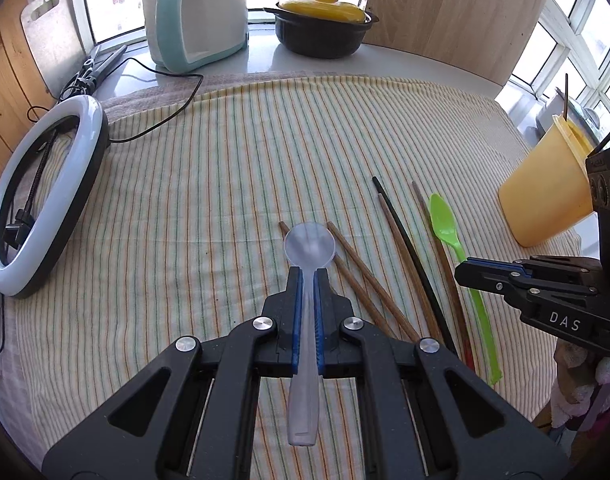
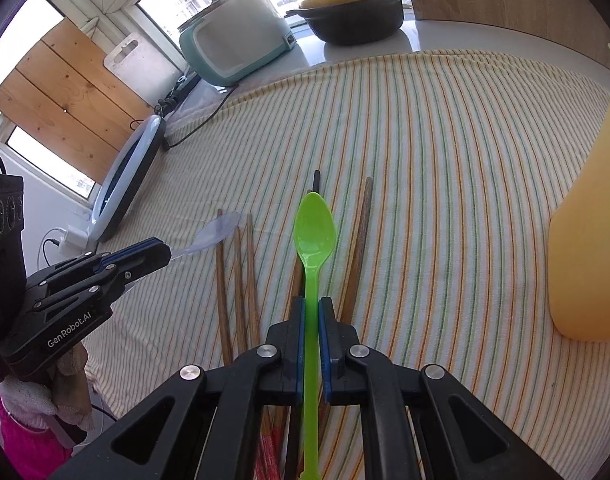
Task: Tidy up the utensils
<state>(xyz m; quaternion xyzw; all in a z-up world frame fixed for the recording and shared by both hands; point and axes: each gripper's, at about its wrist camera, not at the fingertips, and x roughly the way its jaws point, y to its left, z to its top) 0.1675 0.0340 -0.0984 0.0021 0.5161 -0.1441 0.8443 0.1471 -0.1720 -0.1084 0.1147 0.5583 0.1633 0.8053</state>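
A: What takes up most of the view?

B: The striped cloth [image 1: 233,168] spread over the table. Past its far edge stand a white and teal cooker [image 1: 195,16] and a black pot with a yellow lid [image 1: 321,20], side by side near the window. A ring light [image 1: 45,196] leans at the cloth's left edge in the left wrist view.

A: And on the other side?

B: A yellow cup [image 1: 545,192] stands on the cloth at the right, with at least one dark stick poking out of its top.

A: Where are the utensils?

B: Several brown chopsticks [image 1: 369,284] and one black chopstick [image 1: 409,252] lie loose on the cloth in the middle, roughly parallel, between the two tools.

A: What about the claws?

B: The left gripper [image 1: 308,276] is closed tight on the handle of a clear plastic spoon [image 1: 310,246]; the bowl sticks out beyond the tips, above the near ends of two brown chopsticks. The right gripper [image 2: 312,304] is likewise clamped on the handle of a green spoon [image 2: 315,236], its bowl pointing away, over the chopsticks.

A: Are the spoons off the cloth?

B: The clear one looks lifted. Whether the green one is, I cannot tell.
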